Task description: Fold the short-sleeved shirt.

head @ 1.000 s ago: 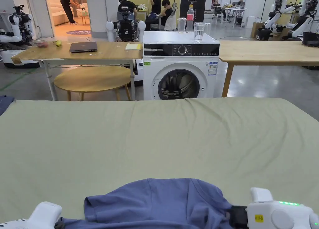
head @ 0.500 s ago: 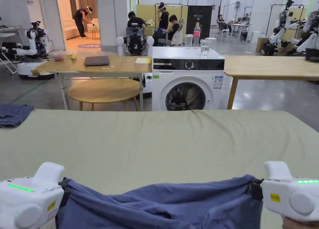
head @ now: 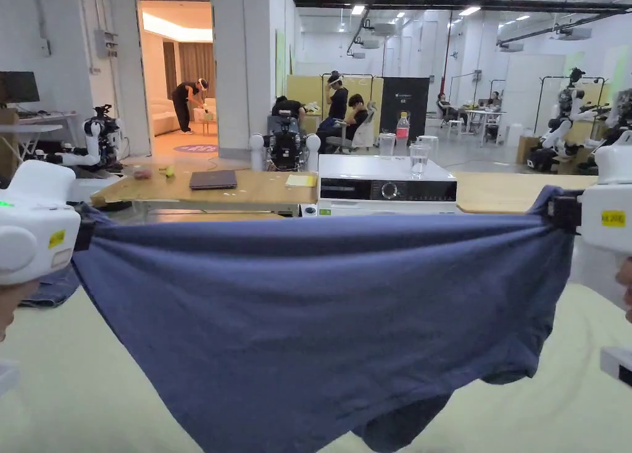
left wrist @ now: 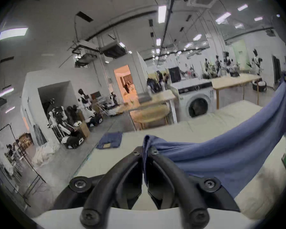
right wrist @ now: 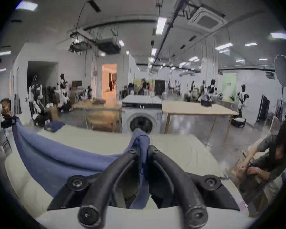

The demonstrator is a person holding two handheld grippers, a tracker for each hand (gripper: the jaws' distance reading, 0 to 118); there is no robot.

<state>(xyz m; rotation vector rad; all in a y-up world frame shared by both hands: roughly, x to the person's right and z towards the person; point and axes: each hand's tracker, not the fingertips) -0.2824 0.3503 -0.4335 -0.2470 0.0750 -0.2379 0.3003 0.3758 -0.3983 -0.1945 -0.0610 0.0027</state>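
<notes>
The blue short-sleeved shirt [head: 321, 324] hangs in the air, stretched wide between the two tools above the pale green table cover [head: 74, 374]. Its top edge runs nearly taut from left to right, and the cloth below sags in a broad curve, with a loose fold or sleeve drooping lowest near the right of centre; whether that lowest part touches the cover is hard to judge from the head view.

The left gripper [left wrist: 144, 151] has its jaws closed together on a bunched corner of the shirt, a small tuft of cloth standing out past the tips. In the head view the left gripper's white body sits at the left edge, with the cloth pulled away from it to the right.

The right gripper [right wrist: 142, 150] is likewise clamped, both jaws pressing a gathered wad of the shirt's other corner between them, the fabric trailing off to the left toward the far tool.

Beyond the table stands a white washing machine [head: 387, 186] with a glass [head: 419, 160] on top, wooden tables [head: 210, 192] on either side of it. A folded dark blue garment [left wrist: 110, 140] lies at the far left end of the cover
</notes>
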